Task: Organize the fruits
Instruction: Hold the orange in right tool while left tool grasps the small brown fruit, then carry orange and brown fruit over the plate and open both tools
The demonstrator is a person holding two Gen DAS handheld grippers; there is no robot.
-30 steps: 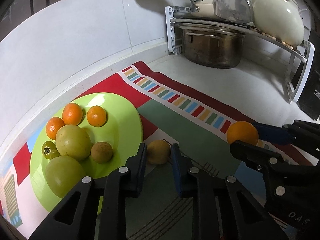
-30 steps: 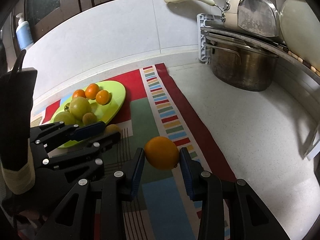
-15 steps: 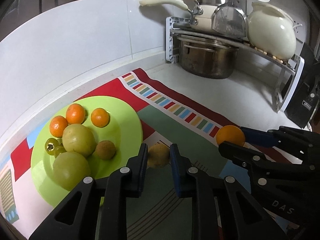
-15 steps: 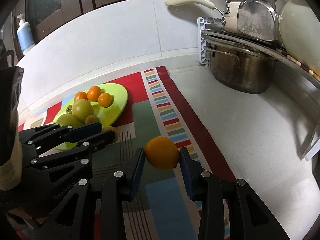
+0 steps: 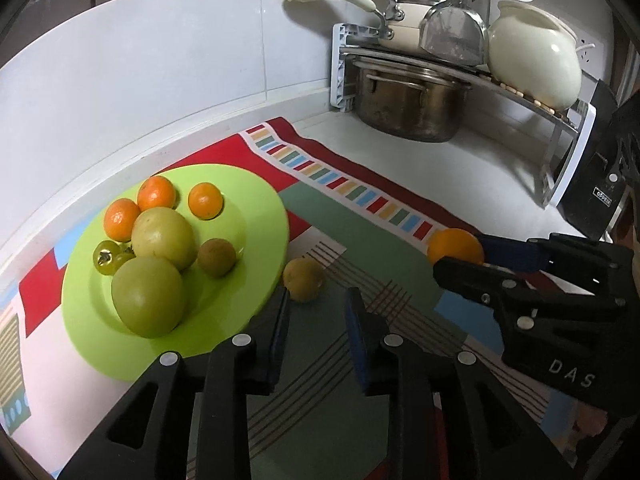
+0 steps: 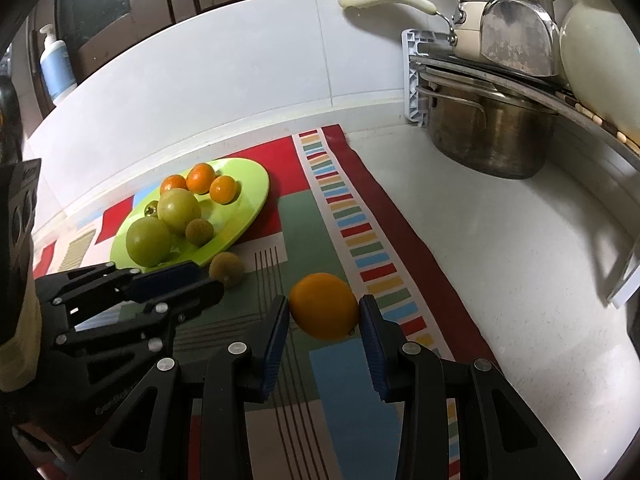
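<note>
From the left wrist view, the step in hand looks like gathering the last loose fruit onto the green plate [image 5: 256, 216], which already carries 7 pieces; the left gripper [image 5: 318, 306] is opening, its jaws narrowly apart and empty, with the small brownish fruit [image 5: 303, 279] lying on the mat [image 5: 360, 248] just ahead of the tips, so next it likely must close around that fruit. From the right wrist view, the right gripper [image 6: 324, 314] appears clamped on the orange [image 6: 323, 305], held just above the mat, though contact at the right pad is hard to confirm, and it then needs carrying left to the plate.
</note>
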